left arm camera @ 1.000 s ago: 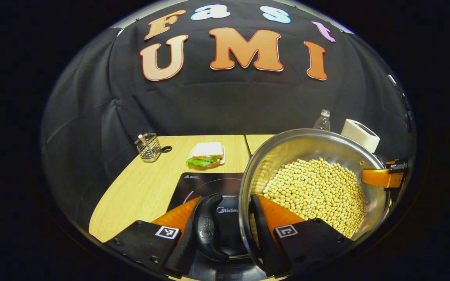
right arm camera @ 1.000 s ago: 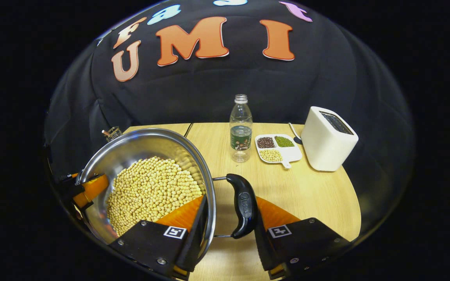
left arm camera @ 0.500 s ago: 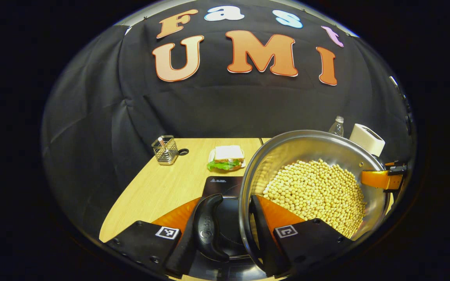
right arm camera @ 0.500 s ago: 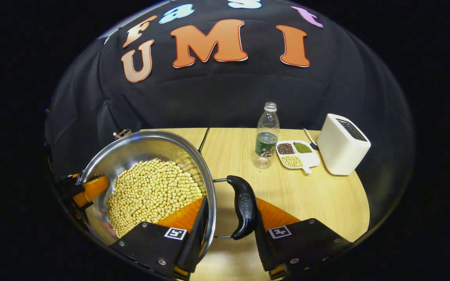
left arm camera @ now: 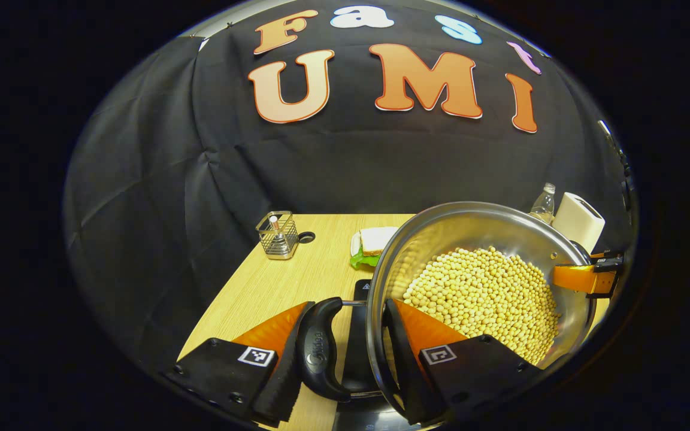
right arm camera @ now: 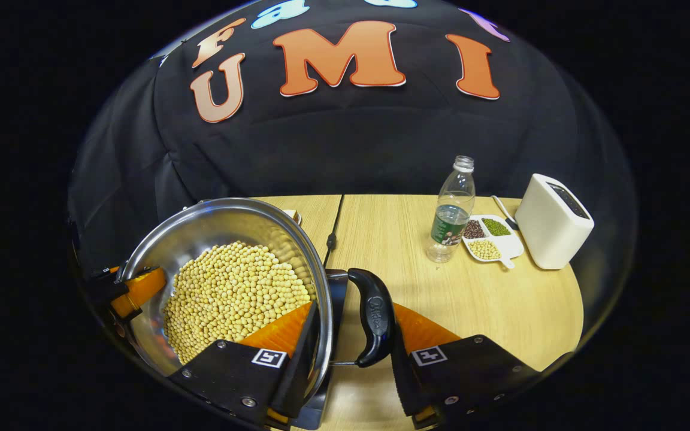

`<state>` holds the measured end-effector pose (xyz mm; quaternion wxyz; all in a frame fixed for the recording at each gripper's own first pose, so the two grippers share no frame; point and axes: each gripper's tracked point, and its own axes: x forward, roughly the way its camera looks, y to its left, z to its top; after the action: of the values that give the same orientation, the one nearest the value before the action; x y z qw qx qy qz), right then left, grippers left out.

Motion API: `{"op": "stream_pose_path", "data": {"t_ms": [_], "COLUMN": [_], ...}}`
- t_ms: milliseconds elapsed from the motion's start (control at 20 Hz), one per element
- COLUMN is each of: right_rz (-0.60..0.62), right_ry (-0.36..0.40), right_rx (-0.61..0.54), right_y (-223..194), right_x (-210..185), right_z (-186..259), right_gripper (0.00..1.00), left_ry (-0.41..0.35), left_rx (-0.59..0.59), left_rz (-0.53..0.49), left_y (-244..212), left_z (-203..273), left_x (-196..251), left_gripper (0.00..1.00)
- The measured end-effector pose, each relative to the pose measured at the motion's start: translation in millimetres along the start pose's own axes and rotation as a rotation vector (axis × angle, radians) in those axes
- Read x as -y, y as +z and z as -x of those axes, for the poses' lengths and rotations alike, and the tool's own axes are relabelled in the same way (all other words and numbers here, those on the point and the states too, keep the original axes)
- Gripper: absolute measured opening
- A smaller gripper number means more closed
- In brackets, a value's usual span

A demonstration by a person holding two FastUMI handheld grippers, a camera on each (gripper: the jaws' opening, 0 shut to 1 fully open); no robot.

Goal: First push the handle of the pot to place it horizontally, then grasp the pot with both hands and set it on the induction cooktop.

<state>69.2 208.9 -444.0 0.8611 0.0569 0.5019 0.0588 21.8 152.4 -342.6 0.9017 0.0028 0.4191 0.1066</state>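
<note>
Left gripper view: against 1.0 s ago, the wire caddy (left arm camera: 277, 234) and sandwich (left arm camera: 372, 244) sit further right in frame, and far less of the induction cooktop (left arm camera: 357, 335) shows; it is now a dark strip beside the pot wall. The pot (left arm camera: 483, 287), steel and full of soybeans (left arm camera: 486, 299), lies right of centre with its open mouth tilted toward the camera. The left gripper (left arm camera: 348, 359) straddles the near side: one finger outside the black side handle (left arm camera: 319, 350), the other inside the rim against the wall, so both press on the pot's handle and rim. The handle's long axis runs roughly along the fingers. The right gripper (left arm camera: 587, 276) shows at the far rim. Right gripper view: since 1.0 s ago the bottle (right arm camera: 451, 211), bean tray (right arm camera: 492, 238) and toaster (right arm camera: 554, 221) stand further right, and a cooktop edge now shows under the pot (right arm camera: 219, 281). The right gripper (right arm camera: 351, 359) clamps rim and handle (right arm camera: 372, 317) likewise, pot to its left. The left gripper (right arm camera: 132, 290) holds the opposite rim. Table (right arm camera: 471, 299) lies beneath
</note>
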Motion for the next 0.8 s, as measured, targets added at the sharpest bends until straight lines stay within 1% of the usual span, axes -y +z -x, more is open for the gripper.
{"op": "stream_pose_path", "data": {"t_ms": [50,100,150,200,250,550,600,650,700,750,800], "right_rz": [0.002,0.004,0.004,0.004,0.005,0.011,0.015,0.017,0.015,0.014,0.014], "right_ry": [-0.003,-0.006,-0.010,-0.013,-0.017,-0.035,-0.039,-0.041,-0.045,-0.050,-0.054], "right_rx": [-0.008,-0.018,-0.025,-0.030,-0.034,-0.061,-0.069,-0.077,-0.087,-0.096,-0.103], "right_y": [-2,-5,-7,-7,-8,-15,-18,-19,-20,-21,-23], "right_x": [-4,-5,-8,-10,-11,-18,-19,-20,-21,-23,-22], "right_z": [-7,-13,-17,-20,-25,-40,-42,-44,-48,-52,-54], "right_gripper": [0.61,0.61,0.61,0.61,0.61,0.61,0.61,0.61,0.61,0.61,0.61], "left_ry": [0.000,-0.002,-0.006,-0.009,-0.013,-0.026,-0.029,-0.032,-0.037,-0.040,-0.041], "left_rx": [-0.009,-0.019,-0.031,-0.042,-0.047,-0.073,-0.077,-0.085,-0.095,-0.104,-0.109], "left_rz": [0.000,0.002,0.005,0.008,0.007,0.013,0.015,0.019,0.017,0.019,0.020], "left_y": [-1,-2,-2,-4,-3,-6,-6,-8,-10,-10,-8], "left_z": [-1,-4,-5,-6,-7,-10,-11,-12,-15,-16,-16], "left_x": [1,2,3,2,2,1,2,3,4,4,3], "left_gripper": [0.74,0.71,0.75,0.72,0.75,0.75,0.72,0.75,0.72,0.75,0.75]}}
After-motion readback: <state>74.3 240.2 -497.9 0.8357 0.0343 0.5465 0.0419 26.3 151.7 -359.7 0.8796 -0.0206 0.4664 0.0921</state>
